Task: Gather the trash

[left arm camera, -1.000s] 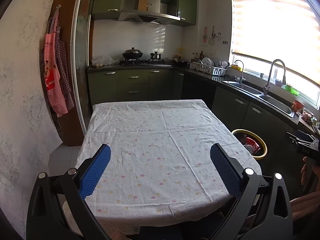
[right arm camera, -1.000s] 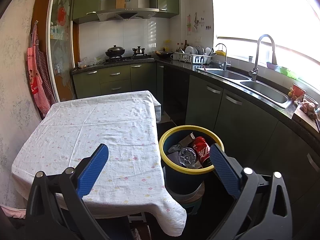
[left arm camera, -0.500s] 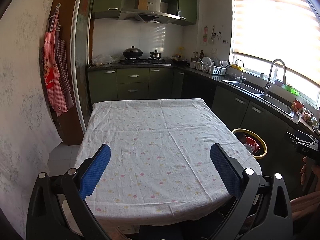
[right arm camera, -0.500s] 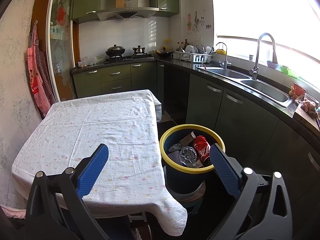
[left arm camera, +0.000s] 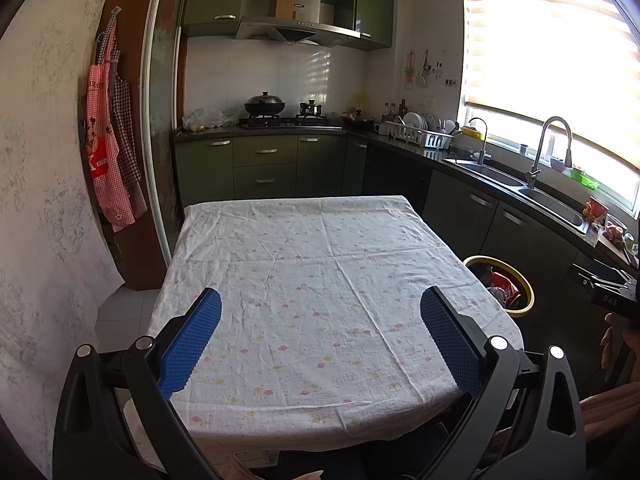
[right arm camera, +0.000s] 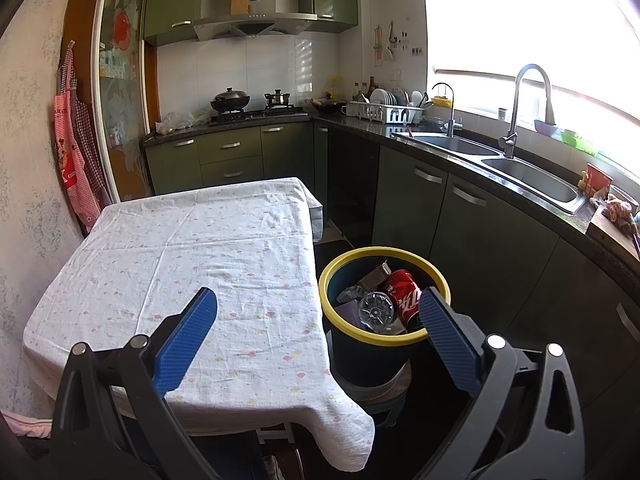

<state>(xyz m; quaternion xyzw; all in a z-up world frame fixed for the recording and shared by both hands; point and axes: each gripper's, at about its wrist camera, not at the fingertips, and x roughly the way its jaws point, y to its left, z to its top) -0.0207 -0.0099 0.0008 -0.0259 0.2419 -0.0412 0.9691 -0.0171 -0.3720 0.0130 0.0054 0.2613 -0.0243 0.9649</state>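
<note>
Both the left hand-held gripper (left arm camera: 320,322) and the right hand-held gripper (right arm camera: 318,316) are spread wide and hold nothing, above the cloth-covered table (right arm camera: 180,248), while the yellow-rimmed trash bin (right arm camera: 340,264) at lower right of centre holds a red can (right arm camera: 402,290) and a clear bottle (right arm camera: 376,310).

Blown-out window (right arm camera: 540,24) glare, fisheye-bent edges

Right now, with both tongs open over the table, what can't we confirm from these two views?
- Trash bin bottom: right wrist view, the red cola can, clear plastic bottle and cardboard cover what lies deeper.
- Same bin in the left wrist view: the tablecloth edge hides most of it.
- Floor under the table: hidden by the cloth in both views.
- Window side: overexposed, detail lost.
- Dish rack contents: too small.
</note>
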